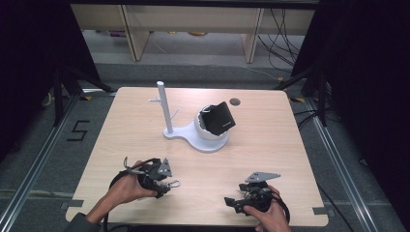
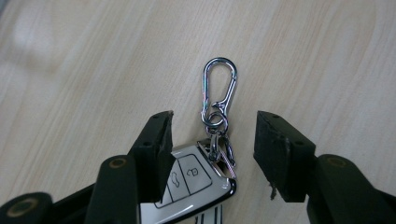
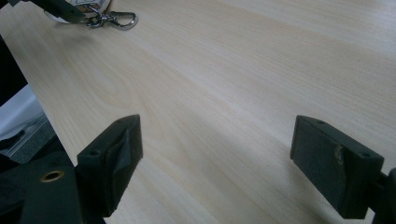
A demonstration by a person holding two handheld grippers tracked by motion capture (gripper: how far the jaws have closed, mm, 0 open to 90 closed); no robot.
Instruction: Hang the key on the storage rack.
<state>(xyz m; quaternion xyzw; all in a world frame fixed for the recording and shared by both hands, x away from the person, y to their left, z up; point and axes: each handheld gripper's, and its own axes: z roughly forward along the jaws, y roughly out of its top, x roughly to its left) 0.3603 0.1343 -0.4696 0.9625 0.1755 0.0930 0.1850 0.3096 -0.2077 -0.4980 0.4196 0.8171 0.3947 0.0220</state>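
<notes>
On the pale, fine-grained wooden tabletop, the white stand near the middle serves as the landmark: a slim upright post with short pegs rises from a smooth, rounded base, and a black boxy object leans tilted on the domed part of that base.

Nearer the person than the stand and to its left sits the left tool, gripped in the person's left hand. The left gripper view looks along its two matte black jaws, blocky and square-ended with small screw holes; they stand part-way apart. Between them lies the car key fob — glossy, with a chrome-bright edge and light button panels bearing small lock icons. One jaw sits just beside or over the fob's edge; whether it presses on it I cannot tell, and the other jaw is clearly apart from it. From the fob a short chain of metal rings leads to a polished, pear-shaped carabiner clip that lies flat on the wood, pointing away from the tool.

Nearer the person than the stand and to its right is the right tool, held low in the right hand — its jaws spread wide over bare wood, holding nothing. A grey three-cornered plate tops each tool.
</notes>
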